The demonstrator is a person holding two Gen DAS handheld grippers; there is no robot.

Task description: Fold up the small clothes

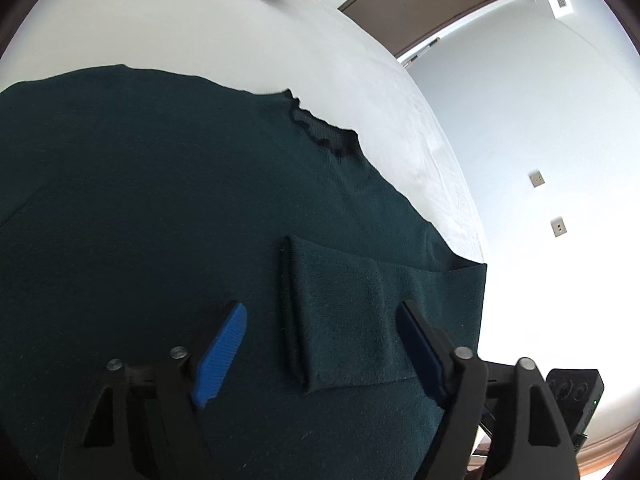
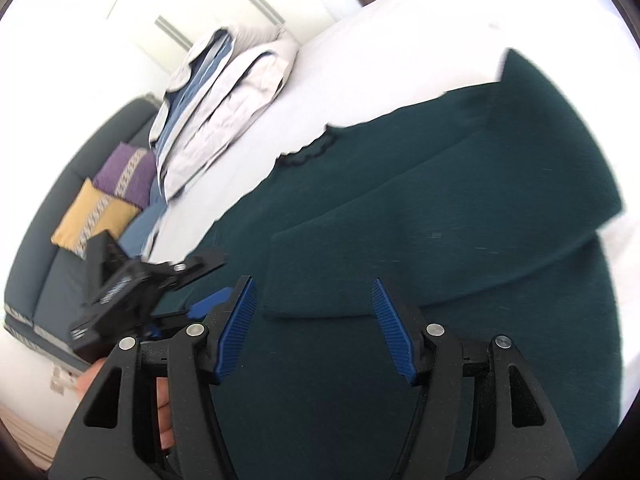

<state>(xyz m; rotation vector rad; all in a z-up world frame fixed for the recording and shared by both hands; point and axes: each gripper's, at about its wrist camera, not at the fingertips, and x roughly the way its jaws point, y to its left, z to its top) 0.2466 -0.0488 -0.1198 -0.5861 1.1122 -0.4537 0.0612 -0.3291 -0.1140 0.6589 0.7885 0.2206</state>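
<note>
Knitwear in dark green, a sweater (image 1: 160, 208), is spread flat on the white bed (image 1: 240, 40), its frilled neckline (image 1: 320, 128) at the far edge. Both sleeves are laid across the body, the left sleeve (image 1: 340, 320) and the right sleeve (image 2: 440, 232), presumably so that the sides are tucked in before the body is doubled over. The left gripper (image 1: 320, 344) is held wide apart over its sleeve's cuff, nothing being pinched. The right gripper (image 2: 314, 324) is likewise parted, its blue pads (image 2: 240, 320) straddling the sleeve end without being pressed on it. Folded bedding (image 2: 224, 92) is stacked further off.
</note>
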